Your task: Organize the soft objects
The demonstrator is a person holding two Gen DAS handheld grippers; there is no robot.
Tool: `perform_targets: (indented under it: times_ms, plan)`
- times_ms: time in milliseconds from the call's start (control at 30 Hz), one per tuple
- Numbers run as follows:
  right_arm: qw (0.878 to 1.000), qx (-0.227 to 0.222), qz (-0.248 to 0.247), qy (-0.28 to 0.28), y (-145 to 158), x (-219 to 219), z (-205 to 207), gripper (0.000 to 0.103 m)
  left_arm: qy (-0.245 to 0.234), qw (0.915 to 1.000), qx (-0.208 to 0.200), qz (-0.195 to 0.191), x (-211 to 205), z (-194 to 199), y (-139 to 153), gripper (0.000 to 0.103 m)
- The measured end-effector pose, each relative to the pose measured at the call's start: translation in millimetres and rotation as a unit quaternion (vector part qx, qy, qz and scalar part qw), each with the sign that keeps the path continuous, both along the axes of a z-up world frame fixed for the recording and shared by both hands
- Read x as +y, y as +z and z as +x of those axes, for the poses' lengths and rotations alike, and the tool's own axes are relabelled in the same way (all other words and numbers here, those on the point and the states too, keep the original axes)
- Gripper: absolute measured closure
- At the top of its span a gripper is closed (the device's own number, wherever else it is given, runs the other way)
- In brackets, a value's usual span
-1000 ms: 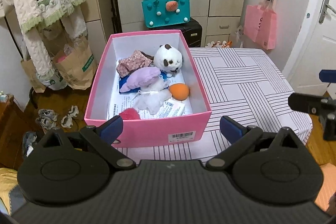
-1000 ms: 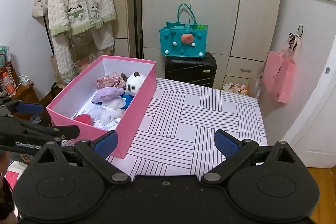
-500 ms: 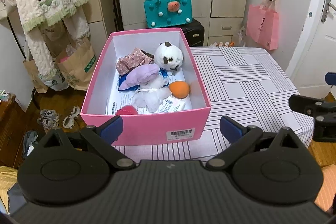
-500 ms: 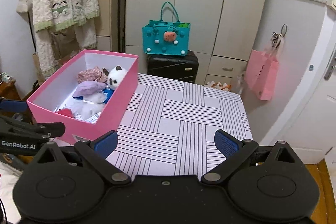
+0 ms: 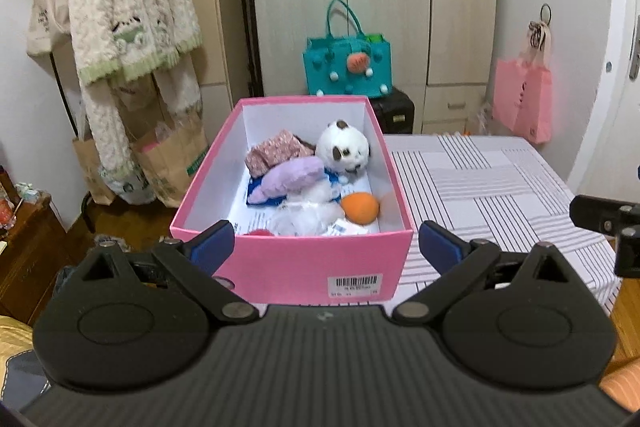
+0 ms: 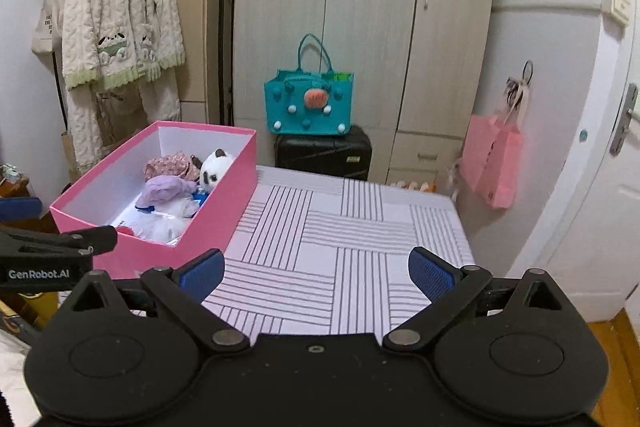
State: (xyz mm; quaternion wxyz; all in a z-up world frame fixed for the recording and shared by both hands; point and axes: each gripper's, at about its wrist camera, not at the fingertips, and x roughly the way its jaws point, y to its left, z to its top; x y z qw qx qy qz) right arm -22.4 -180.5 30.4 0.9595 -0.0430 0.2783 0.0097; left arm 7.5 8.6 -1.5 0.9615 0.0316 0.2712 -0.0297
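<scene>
A pink box [image 5: 294,259] sits open at the left side of a table covered in a striped cloth [image 5: 488,187], its near wall carrying a white barcode label [image 5: 354,285]. Inside it the soft things lie together: a white panda plush [image 5: 343,151] at the far right, a floral fabric piece [image 5: 274,153] to its left, a lilac cushion [image 5: 290,175] just in front of both and resting on something blue [image 5: 256,195], then a white fluffy piece [image 5: 308,217] with an orange ball [image 5: 359,207] just beside it on the right, and a red item [image 5: 260,233] only partly seen at the near wall. The left gripper [image 5: 325,247] hangs in front of the box's near wall with its blue-padded fingers [image 5: 211,246] spread wide and nothing between them. The right gripper [image 6: 316,273] is over the bare part of the cloth to the right of the box, its fingers [image 6: 431,273] likewise wide apart and empty. Beyond the table a teal bag [image 6: 309,105] stands on a black suitcase [image 6: 323,151] before a wardrobe [image 6: 360,7]; a pink bag [image 6: 494,161] hangs on the right wall, and a cream knitted robe [image 6: 120,27] hangs on a rack at far left.
</scene>
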Motion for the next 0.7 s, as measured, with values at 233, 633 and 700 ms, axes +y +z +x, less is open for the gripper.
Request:
perform_targets:
  times_ms: [233, 633, 700]
  plan:
    - [0.999, -0.036, -0.026, -0.01, -8, 3, -9, 0.003, -0.002, 0.9992, -0.03, -0.024, 1, -5, -5, 0.003]
    - [0.998, -0.039, -0.04, -0.029, -14, 4, -13, 0.003, -0.004, 0.9992, -0.036, -0.02, -4, -11, -8, 0.003]
    - [0.998, -0.034, -0.034, -0.035, -14, 1, -12, 0.003, 0.0, 0.9992, -0.035, -0.019, -3, -11, -9, 0.003]
